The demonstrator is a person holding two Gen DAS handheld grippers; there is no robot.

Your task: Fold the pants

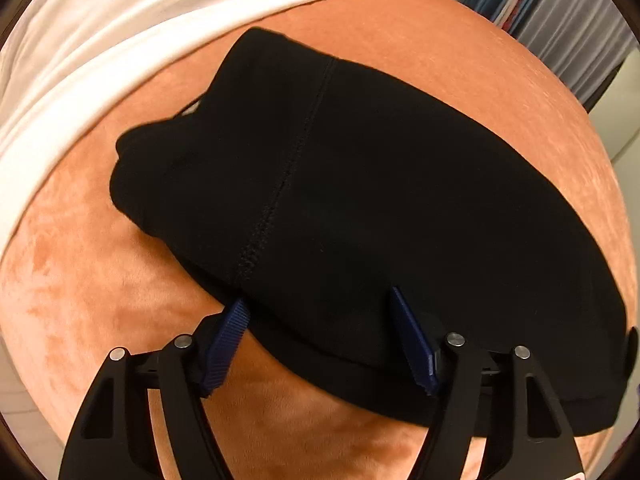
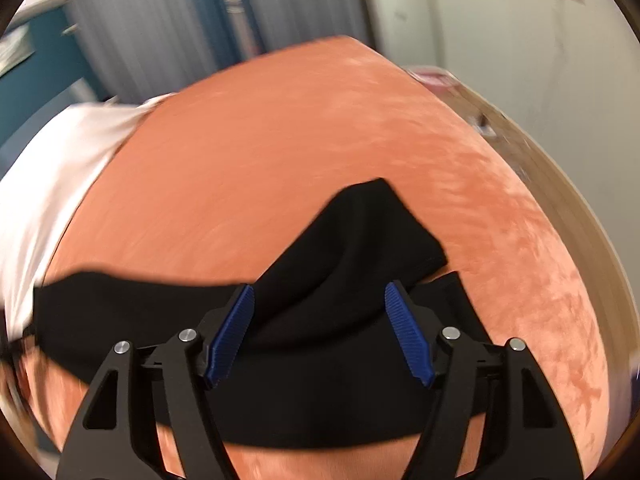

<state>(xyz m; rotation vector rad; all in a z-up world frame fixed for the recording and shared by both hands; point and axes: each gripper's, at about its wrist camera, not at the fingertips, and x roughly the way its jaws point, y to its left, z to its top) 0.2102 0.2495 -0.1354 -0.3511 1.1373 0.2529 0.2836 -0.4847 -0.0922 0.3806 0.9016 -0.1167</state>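
Observation:
Black pants (image 1: 360, 200) lie folded in layers on an orange velvety surface (image 1: 100, 300). A stitched seam runs down their middle. My left gripper (image 1: 318, 304) is open, its blue pads either side of the near edge of the top layer. In the right wrist view the pants (image 2: 320, 380) lie as a dark band with a raised peak of cloth (image 2: 368, 232). My right gripper (image 2: 320, 300) is open, with that raised fold between its blue pads. The right view is motion-blurred.
A white cloth (image 1: 120, 40) lies along the far left side of the orange surface; it shows in the right wrist view (image 2: 52, 184) too. Grey curtains (image 2: 160, 20) and a pale wall (image 2: 500, 20) stand beyond. A wooden edge (image 2: 560, 160) borders the surface at right.

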